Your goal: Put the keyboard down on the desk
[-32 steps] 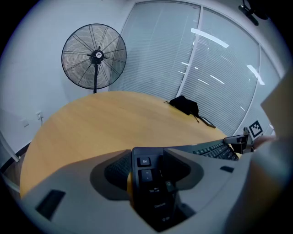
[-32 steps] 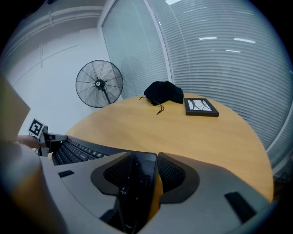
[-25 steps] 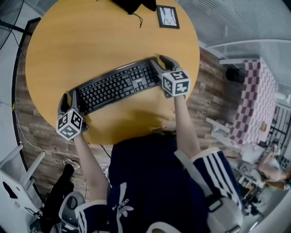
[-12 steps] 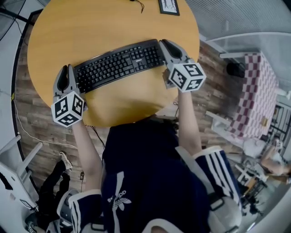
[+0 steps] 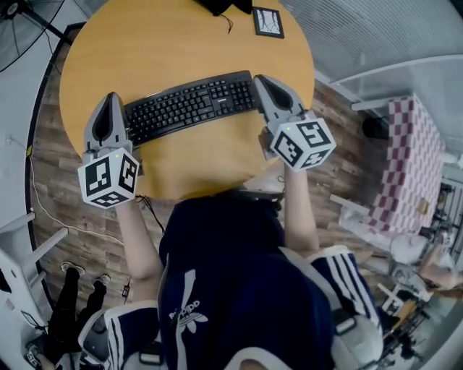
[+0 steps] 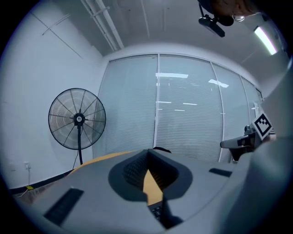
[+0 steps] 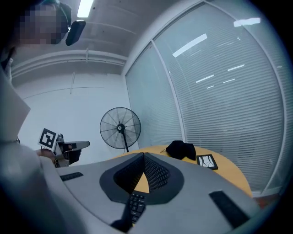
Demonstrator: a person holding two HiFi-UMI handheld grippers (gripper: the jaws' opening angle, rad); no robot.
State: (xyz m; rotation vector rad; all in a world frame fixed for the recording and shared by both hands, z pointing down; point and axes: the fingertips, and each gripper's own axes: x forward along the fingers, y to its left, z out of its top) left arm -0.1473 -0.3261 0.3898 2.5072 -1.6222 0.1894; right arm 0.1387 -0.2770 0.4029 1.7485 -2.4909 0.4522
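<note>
Keyboard flat on round desk, well apart from black-framed card

Keyboard lies on round wooden desk.

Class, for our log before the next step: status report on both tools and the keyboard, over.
Left tool and right tool just closed, both empty. Keyboard flat on desk, neither tool gripping it. Nothing in the way.

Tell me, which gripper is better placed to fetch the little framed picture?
Right: the right gripper is nearer the picture; the left gripper is past the far end of the keyboard.
</note>
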